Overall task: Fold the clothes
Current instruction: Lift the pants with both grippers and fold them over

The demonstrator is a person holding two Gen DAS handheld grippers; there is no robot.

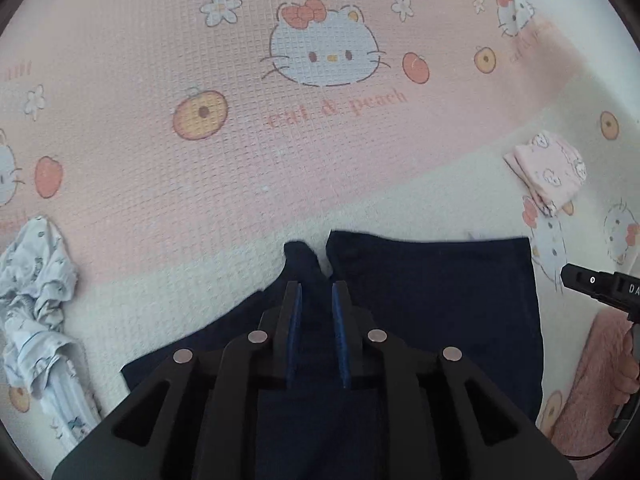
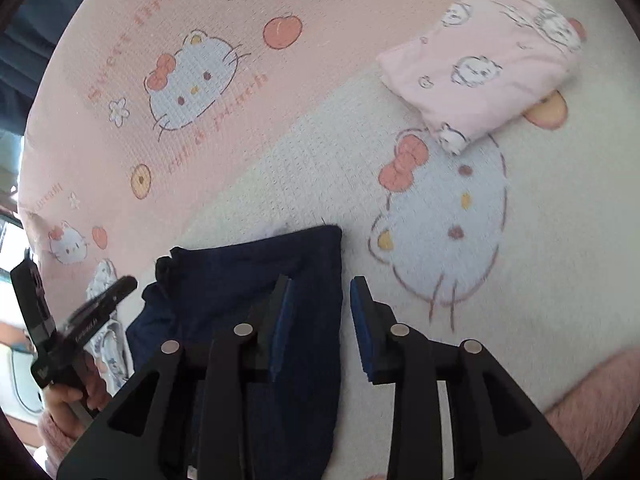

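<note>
A home bedroom is suggested: a bed is covered by a pink and cream quilted bedspread (image 1: 240, 160) printed with cartoon cats, peaches and flowers. Household laundry is laid on it: a folded pink garment (image 2: 492, 64) and a crumpled pale printed garment (image 1: 36, 280).

Each wrist camera sat close behind its own jaws, angled steeply down at the printed blanket (image 1: 192, 184). Both views shared the navy garment (image 1: 440, 288) beyond the jaws and the folded pink cloth (image 2: 492, 64) farther out.
</note>
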